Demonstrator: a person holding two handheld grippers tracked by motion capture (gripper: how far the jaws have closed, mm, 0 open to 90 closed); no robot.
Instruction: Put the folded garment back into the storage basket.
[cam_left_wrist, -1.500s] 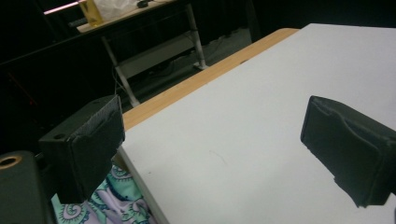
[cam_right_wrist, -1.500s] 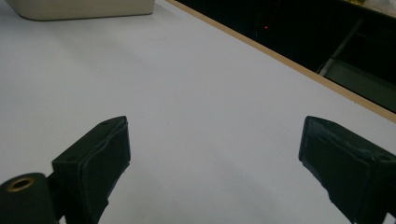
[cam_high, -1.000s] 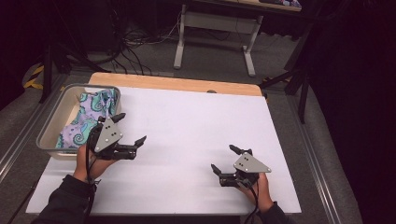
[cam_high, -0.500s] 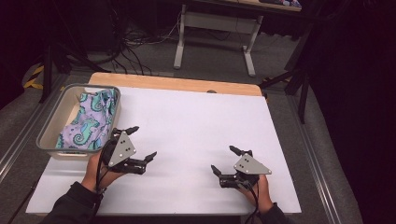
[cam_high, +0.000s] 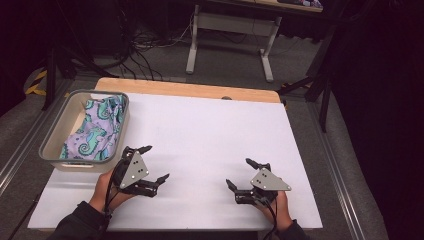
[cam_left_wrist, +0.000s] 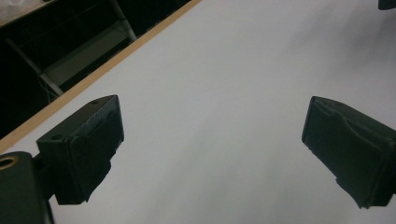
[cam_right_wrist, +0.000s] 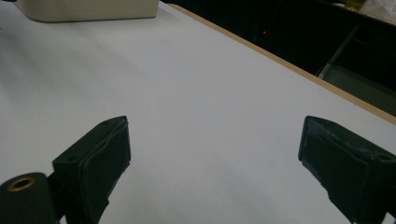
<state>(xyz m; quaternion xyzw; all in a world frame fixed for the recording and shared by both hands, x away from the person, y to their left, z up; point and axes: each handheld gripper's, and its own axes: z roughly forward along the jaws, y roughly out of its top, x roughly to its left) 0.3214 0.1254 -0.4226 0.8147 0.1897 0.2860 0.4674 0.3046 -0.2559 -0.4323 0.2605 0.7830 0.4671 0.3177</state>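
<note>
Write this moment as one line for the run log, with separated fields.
left gripper: open, empty, near bin | right gripper: open, empty | patterned cloth: in bin | table: white

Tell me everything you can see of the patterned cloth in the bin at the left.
The soft, crumpled cloth printed with teal and purple seahorse-like swirls lies bunched inside the shallow beige plastic bin with a grey rim, at the left edge of the white table cover. It fills most of the bin's floor and rides up against the right wall. Only the bin touches it; the left tongs stand open just beside the bin, apart from the cloth.
</note>
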